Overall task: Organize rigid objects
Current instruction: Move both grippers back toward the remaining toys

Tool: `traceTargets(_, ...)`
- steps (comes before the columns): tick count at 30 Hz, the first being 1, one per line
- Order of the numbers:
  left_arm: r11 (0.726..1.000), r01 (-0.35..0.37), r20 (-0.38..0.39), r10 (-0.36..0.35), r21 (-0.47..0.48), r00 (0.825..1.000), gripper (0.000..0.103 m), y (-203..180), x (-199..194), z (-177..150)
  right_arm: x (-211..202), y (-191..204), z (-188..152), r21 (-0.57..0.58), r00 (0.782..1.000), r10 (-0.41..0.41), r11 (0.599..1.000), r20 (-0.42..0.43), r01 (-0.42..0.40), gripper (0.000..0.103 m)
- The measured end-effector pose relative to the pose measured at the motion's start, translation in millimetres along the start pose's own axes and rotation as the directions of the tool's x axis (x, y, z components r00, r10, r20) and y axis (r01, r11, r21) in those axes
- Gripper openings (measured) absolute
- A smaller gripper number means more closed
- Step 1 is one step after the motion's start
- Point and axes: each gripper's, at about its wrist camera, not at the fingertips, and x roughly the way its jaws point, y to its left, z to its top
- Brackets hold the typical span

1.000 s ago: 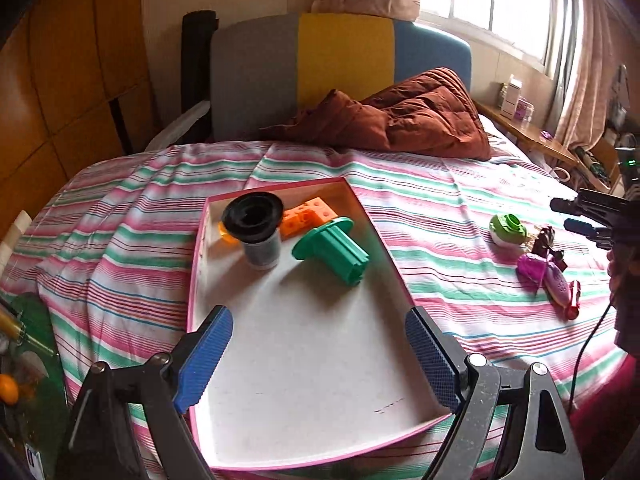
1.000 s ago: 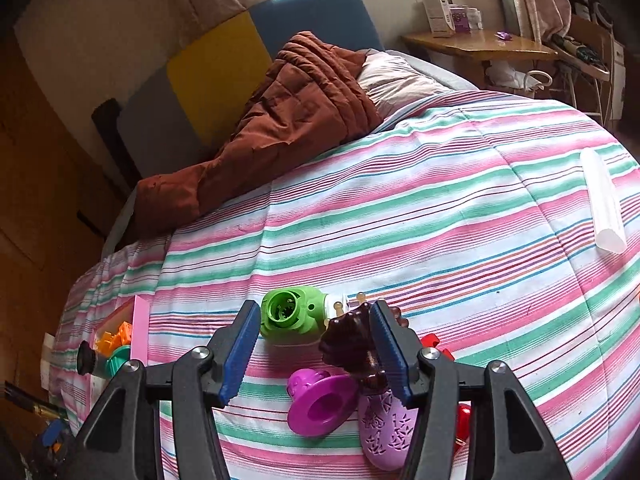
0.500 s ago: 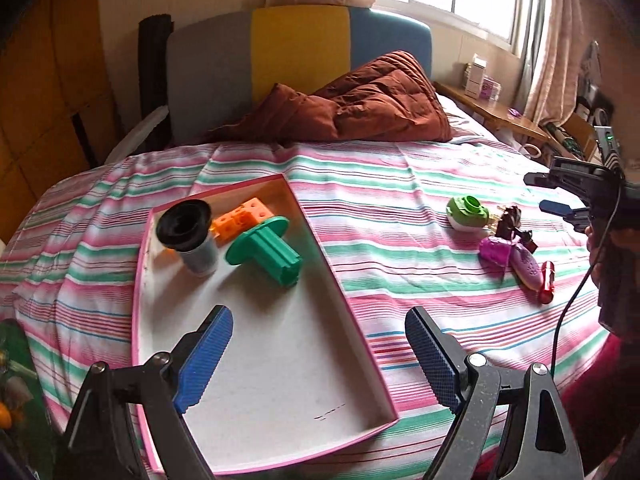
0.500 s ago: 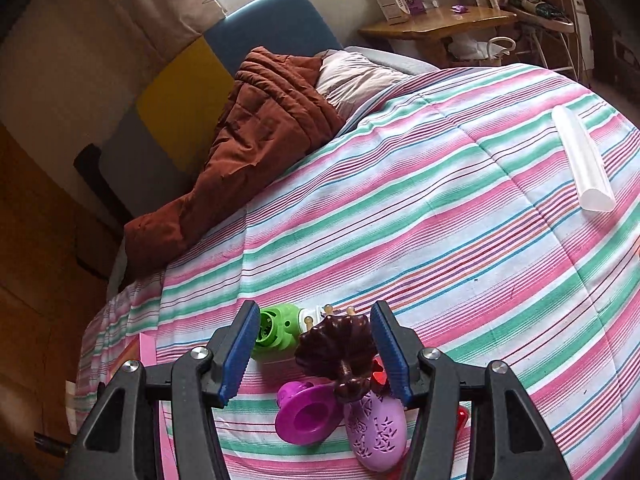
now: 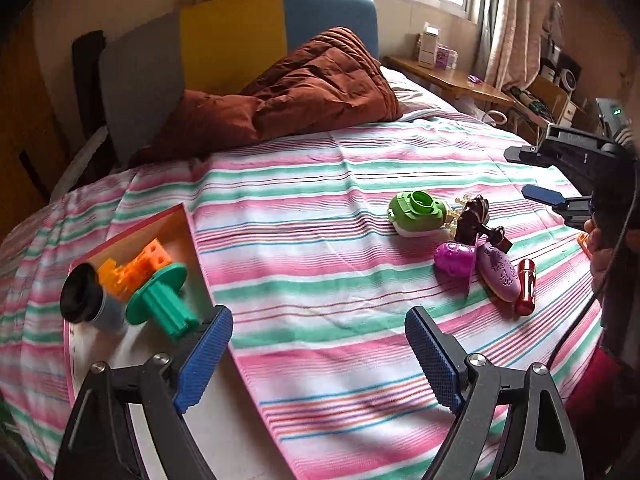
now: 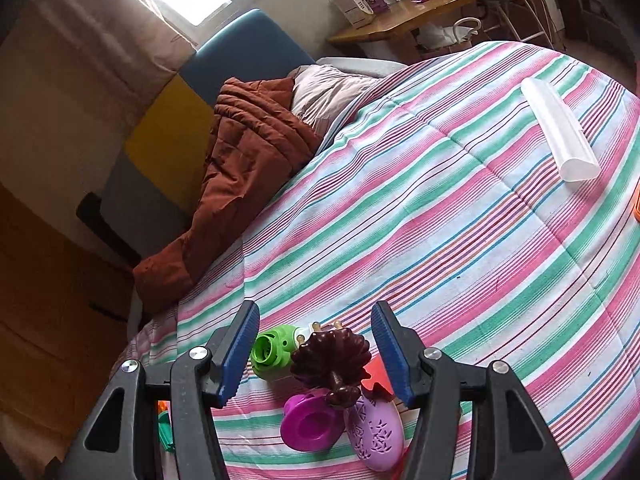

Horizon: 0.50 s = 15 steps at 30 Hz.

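On the striped bedspread lies a small pile: a green round piece [image 5: 418, 214], a dark brown ridged piece [image 5: 474, 216], a magenta cup-shaped piece [image 5: 454, 258], a lilac oval [image 5: 498, 270] and a red cylinder [image 5: 526, 286]. A pink-rimmed white tray [image 5: 196, 248] at the left holds a black-lidded cup [image 5: 86, 300], an orange block [image 5: 138, 264] and a green flanged part [image 5: 160, 300]. My left gripper [image 5: 318, 360] is open over bare bedspread between tray and pile. My right gripper [image 6: 316, 348] hovers open above the pile, with the brown piece [image 6: 332, 356] framed between its fingers, untouched.
A rust-brown quilt [image 5: 304, 88] and a pillow lie against the grey, yellow and blue headboard. A clear plastic tube [image 6: 560, 132] rests on the bed's far right, with an orange item [image 6: 637, 204] at the picture's edge. A wooden side table [image 6: 404, 16] stands beyond.
My left gripper has swung right, away from the tray, which now sits at the left edge of its view. My right gripper has rolled and shifted, so the brown piece sits centred between its fingers.
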Motion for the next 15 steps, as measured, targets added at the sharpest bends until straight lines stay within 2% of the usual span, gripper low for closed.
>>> traceTargets(5, 0.989, 0.011, -0.033, -0.007, 0.145, 0.999, 0.088, -27.0, 35.6, 27.3, 4.2, 3.2, -2.4, -0.005, 0.999, 0.018, 1.000, -0.029, -0.018, 0.059)
traceTargets(12, 0.946, 0.061, -0.080, -0.037, 0.318, 0.996, 0.088, -56.2, 87.1, 62.7, 9.5, 3.7, -4.1, 0.001, 0.997, 0.051, 0.999, -0.066, -0.051, 0.059)
traceTargets(15, 0.915, 0.085, -0.093, -0.053, 0.394, 0.994, 0.088, -68.2, 103.0, 73.1, 12.4, 3.4, -4.8, 0.007, 0.994, 0.065, 0.998, -0.083, -0.065, 0.059)
